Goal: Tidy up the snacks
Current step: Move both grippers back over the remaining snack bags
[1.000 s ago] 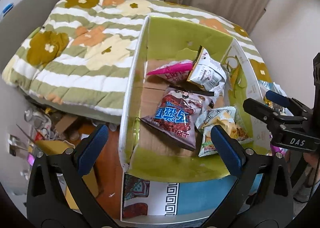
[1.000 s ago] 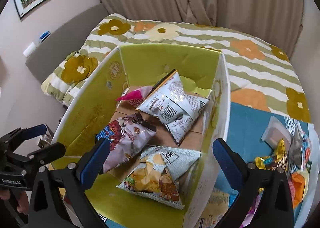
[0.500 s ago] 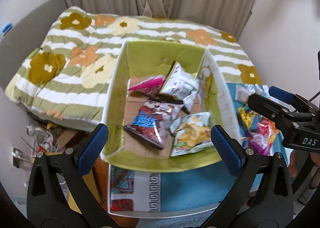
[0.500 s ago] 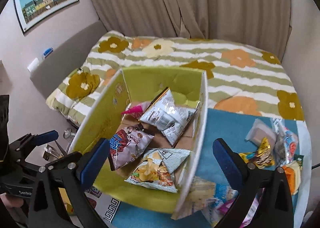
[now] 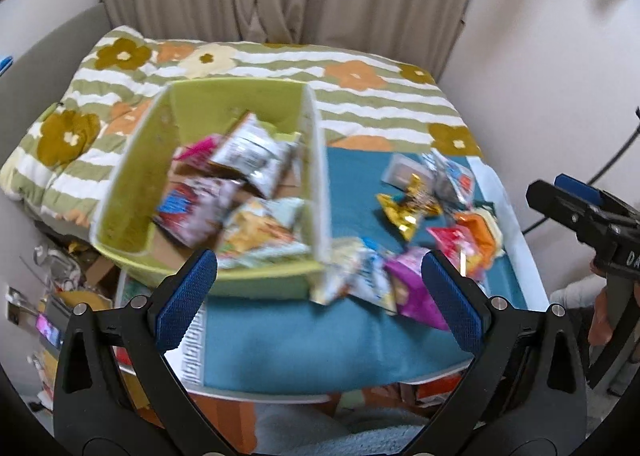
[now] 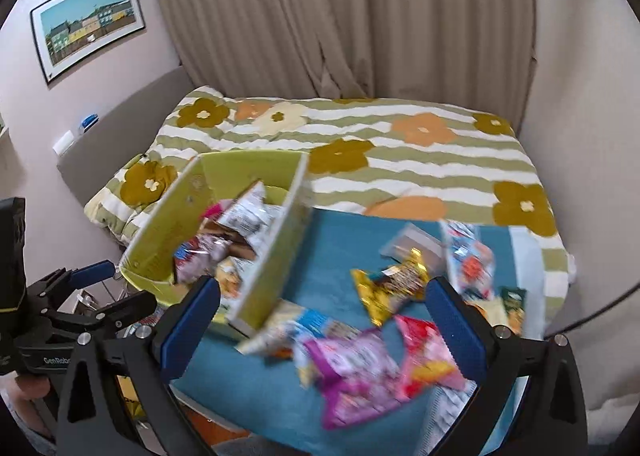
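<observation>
The loose snack packets point(image 6: 360, 368) lie on the teal desk point(image 5: 304, 340) just right of the green box point(image 5: 132, 224), directly ahead of the right hand-held gripper point(image 6: 328, 324), which is nearer than the left hand-held gripper point(image 5: 320, 296). Both hang wide, holding nothing. The box already holds several bags point(image 5: 256, 232)

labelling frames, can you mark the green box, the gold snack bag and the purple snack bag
green box point(image 5: 132, 176), left wrist view, its left wall
gold snack bag point(image 6: 394, 288), right wrist view, its middle
purple snack bag point(image 6: 356, 376), right wrist view, its front face
</observation>
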`<state>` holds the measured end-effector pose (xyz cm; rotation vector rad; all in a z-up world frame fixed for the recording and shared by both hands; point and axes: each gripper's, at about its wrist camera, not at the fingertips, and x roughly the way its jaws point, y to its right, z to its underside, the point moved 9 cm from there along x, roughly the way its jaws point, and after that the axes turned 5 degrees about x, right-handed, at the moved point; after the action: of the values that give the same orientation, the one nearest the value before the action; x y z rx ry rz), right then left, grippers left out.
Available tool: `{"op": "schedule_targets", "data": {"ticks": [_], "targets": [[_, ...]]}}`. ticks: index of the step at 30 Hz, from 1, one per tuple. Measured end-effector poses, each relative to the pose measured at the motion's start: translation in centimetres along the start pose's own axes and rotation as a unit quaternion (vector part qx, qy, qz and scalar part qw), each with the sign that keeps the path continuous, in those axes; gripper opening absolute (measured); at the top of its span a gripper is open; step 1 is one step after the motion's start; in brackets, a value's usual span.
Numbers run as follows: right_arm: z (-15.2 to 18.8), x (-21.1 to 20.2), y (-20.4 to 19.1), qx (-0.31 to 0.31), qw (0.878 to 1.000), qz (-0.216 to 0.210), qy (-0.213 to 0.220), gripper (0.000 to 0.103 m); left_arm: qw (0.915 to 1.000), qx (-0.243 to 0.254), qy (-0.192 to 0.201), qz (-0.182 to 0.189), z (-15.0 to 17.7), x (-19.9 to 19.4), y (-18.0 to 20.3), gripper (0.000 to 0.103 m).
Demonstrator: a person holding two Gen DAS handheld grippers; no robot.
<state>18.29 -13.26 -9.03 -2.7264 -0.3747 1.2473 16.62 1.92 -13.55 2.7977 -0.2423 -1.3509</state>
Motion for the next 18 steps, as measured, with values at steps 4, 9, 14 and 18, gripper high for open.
{"op": "schedule_targets", "data": {"ticks": [4, 9, 14, 18], "targets": [[1.4, -1.3, 3.9, 0.013, 1.0, 0.001, -0.001, 0.102, 0.9999, 0.002, -0.015, 0.007, 2.1, 0.8, 4.2, 0.102], [3.3, -1.0, 8.4, 0.031, 0.999, -0.005, -0.019, 0.102, 0.9995, 0.008, -0.028, 0.013, 4.6, 2.6, 9.1, 0.102], [5.2, 0.2, 11.6, 0.049, 0.998, -0.008, -0.041, 0.102, 0.9987, 0.03, -0.039, 0.016, 6.1, 4.8, 12.6, 0.102], [6.8, 1.9, 13.0, 0.069, 0.996, -0.019, -0.061, 0.102, 0.9973, 0.051, -0.051, 0.016, 6.9, 7.5, 14.4, 0.101]]}}
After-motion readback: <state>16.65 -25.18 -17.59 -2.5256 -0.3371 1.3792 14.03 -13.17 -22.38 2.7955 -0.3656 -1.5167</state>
